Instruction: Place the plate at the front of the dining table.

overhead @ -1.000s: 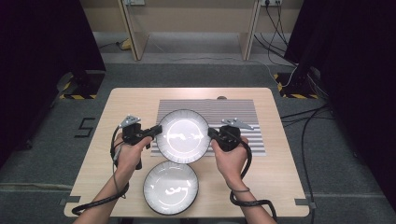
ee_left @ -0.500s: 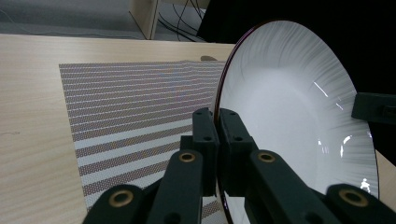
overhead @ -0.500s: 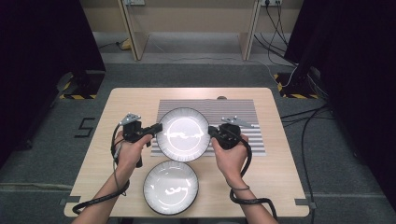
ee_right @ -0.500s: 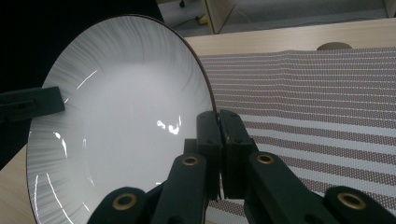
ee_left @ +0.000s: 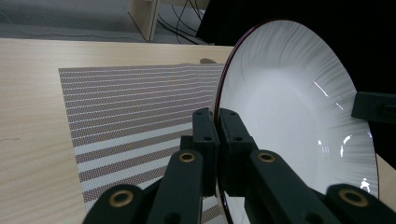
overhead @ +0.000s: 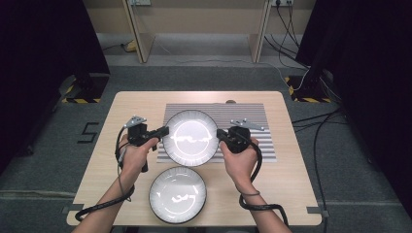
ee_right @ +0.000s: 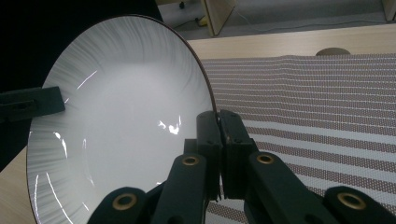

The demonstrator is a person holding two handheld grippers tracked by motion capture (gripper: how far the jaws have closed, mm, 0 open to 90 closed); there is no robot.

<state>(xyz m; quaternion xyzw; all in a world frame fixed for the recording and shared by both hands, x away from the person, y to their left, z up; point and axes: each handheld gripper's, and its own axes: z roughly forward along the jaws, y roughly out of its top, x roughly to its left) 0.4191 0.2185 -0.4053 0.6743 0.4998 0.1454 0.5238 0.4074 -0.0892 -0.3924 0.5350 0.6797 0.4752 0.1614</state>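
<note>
- Right now the left gripper [overhead: 163,131] and the right gripper [overhead: 221,134] are each pinching opposite edges of the upper white plate [overhead: 190,137], fingers closed down on its rim.
- That plate is sitting between the two hands over the striped mat [overhead: 245,121], seemingly raised off it.
- Just nearer the person, a second white plate [overhead: 178,194] is lying on the desk [overhead: 291,179], directly below the held one, so the likely next move is lowering one onto the other.
</note>
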